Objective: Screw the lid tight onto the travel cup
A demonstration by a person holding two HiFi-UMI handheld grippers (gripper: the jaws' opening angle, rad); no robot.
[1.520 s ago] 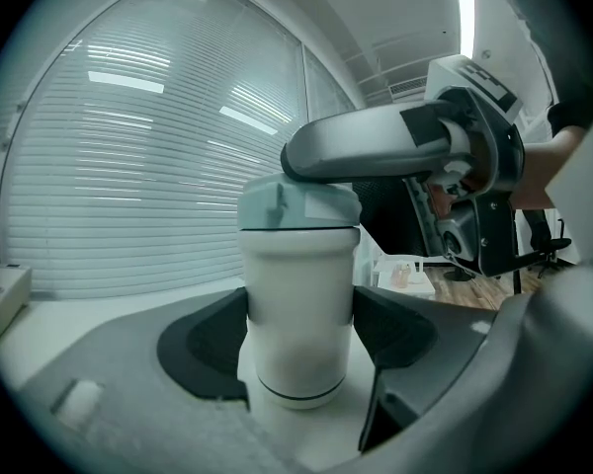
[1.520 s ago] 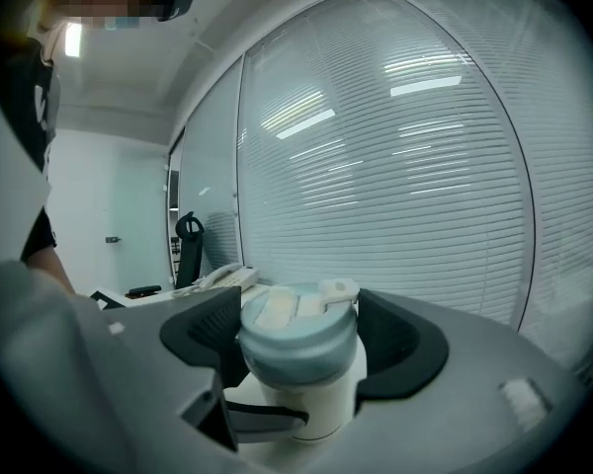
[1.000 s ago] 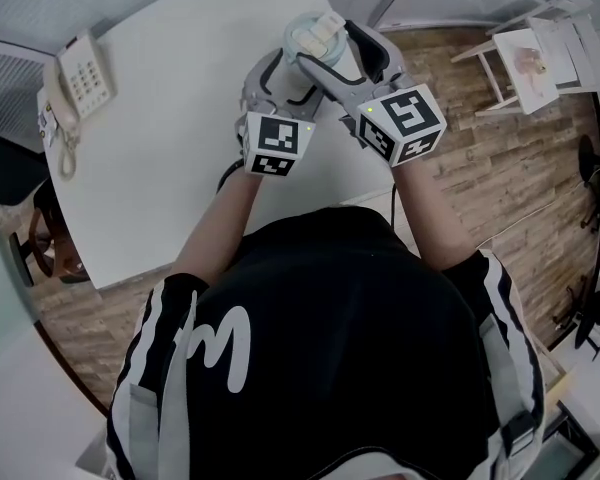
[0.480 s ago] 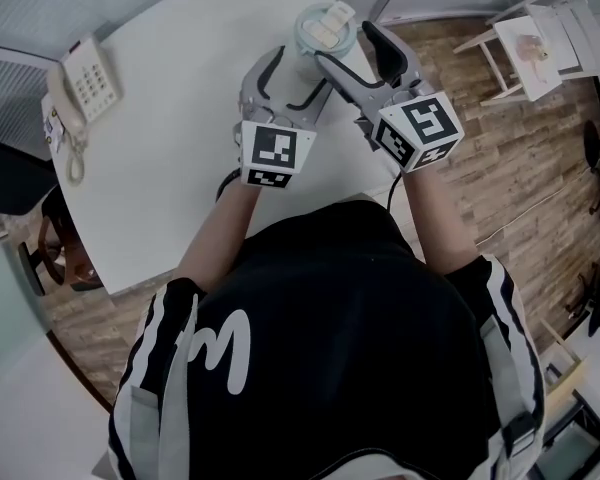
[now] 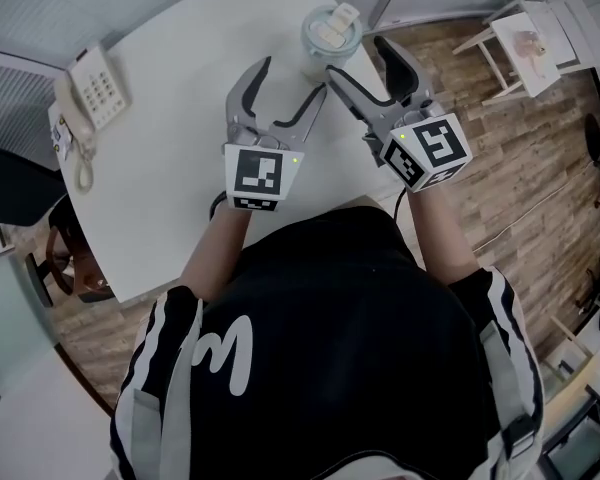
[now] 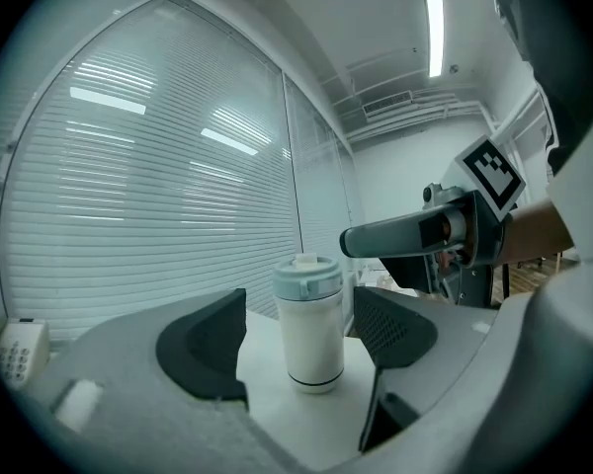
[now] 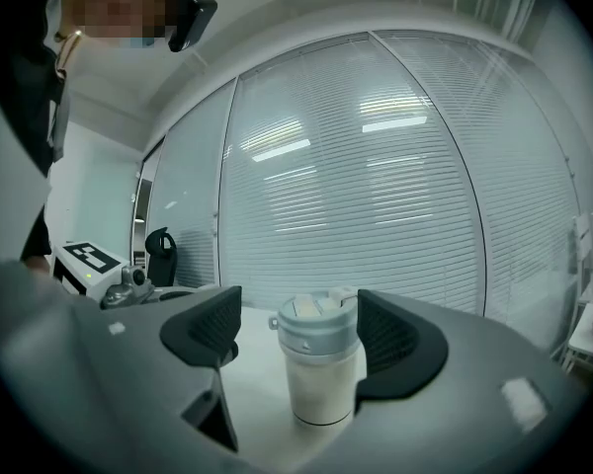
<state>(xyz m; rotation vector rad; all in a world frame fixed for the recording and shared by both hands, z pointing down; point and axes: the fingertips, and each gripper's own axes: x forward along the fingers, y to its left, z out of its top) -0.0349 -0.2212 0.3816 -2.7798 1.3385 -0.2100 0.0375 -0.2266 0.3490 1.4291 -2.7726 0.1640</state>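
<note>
A white travel cup (image 5: 332,33) with a pale blue lid stands upright near the far edge of the white table (image 5: 170,168). Both grippers are drawn back from it toward the person. My left gripper (image 5: 290,81) is open, its jaws spread and empty, short of the cup (image 6: 309,334). My right gripper (image 5: 360,60) is also open, just near and right of the cup. In the right gripper view the cup (image 7: 321,383) and its lid (image 7: 318,322) show beyond the spread pads (image 7: 400,349), untouched. The lid (image 6: 306,276) sits level on the cup.
A white desk telephone (image 5: 90,93) lies at the table's left end. A small white stool (image 5: 525,43) stands on the wood floor to the right, past the table edge. Window blinds (image 7: 376,196) fill the wall behind the cup.
Both grippers have pulled back from the cup toward the person. A second ago their jaws stood around the cup and lid; now the cup stands alone.
</note>
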